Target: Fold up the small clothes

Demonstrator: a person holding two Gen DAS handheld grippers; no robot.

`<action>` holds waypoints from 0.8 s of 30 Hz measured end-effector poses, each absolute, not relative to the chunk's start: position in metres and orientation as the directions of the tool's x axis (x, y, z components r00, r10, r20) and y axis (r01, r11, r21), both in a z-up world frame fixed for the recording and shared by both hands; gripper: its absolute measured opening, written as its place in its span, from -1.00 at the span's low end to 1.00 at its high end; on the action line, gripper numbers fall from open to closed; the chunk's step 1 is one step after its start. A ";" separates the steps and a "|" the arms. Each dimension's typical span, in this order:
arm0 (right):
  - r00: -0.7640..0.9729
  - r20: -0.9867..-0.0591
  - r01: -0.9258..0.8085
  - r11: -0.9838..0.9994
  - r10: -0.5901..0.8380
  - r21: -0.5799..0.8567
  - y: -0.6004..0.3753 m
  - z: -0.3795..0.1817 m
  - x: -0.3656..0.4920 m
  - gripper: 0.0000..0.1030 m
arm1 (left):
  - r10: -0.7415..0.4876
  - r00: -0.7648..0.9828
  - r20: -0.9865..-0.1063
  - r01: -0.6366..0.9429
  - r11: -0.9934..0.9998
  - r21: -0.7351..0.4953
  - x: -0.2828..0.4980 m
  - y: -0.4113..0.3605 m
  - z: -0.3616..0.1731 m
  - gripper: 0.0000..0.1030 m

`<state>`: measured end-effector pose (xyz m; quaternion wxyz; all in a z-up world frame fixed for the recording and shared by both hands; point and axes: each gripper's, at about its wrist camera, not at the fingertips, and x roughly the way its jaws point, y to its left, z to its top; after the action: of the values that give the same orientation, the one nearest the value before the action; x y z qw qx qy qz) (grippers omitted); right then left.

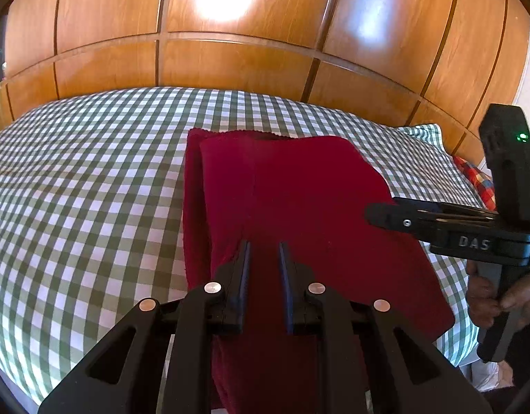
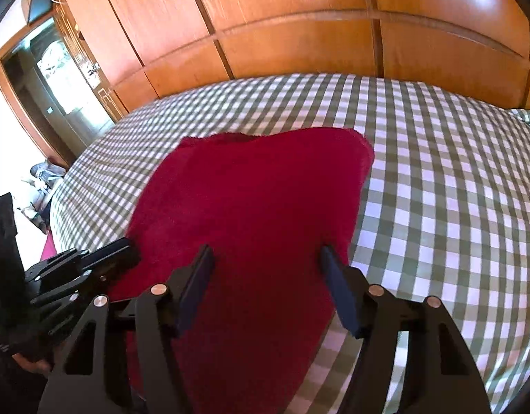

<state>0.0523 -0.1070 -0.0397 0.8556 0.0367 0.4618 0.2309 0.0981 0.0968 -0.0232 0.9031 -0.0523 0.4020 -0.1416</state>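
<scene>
left gripper (image 1: 264, 245): black plastic frame, triangular cut-outs, four round silver pins, thin dark-blue pads on the jaws | right gripper (image 2: 265, 252): same black build, silver pins, wider blue pads; side view shows white "DAS" lettering, small screw, green light on upright black housing, grey handle

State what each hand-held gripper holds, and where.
The left hand-held gripper pinches the red cloth at its near edge; the right hand-held gripper is open, empty.
</scene>
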 end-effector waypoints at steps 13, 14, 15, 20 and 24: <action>0.486 -0.758 -0.350 0.892 0.435 0.288 -0.113 -0.047 0.051 0.70 | -0.382 0.644 -0.663 0.192 0.920 -0.343 0.085 0.117 -0.018 -0.68; 0.484 -0.742 -0.326 0.883 0.463 0.339 -0.124 -0.046 0.049 0.70 | -0.395 0.647 -0.652 0.188 0.912 -0.366 0.085 0.123 -0.014 -0.41; 0.485 -0.731 -0.309 0.876 0.480 0.370 -0.132 -0.045 0.047 0.72 | -0.405 0.654 -0.639 0.178 0.903 -0.390 0.086 0.130 -0.009 -0.15; 0.402 -0.688 -0.219 0.793 0.605 0.569 -0.168 -0.069 0.043 0.75 | -0.410 0.648 -0.641 0.103 0.882 -0.460 0.108 0.155 -0.009 0.46; 0.335 -0.624 -0.201 0.701 0.706 0.685 -0.173 -0.083 0.047 0.74 | -0.489 0.545 -0.681 0.111 0.847 -0.520 0.135 0.154 -0.031 0.46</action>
<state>0.0470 -0.1728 -0.0833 0.7766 0.2541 0.4972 0.2919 0.1351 0.1543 -0.0306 0.8526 -0.2134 0.4435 -0.1758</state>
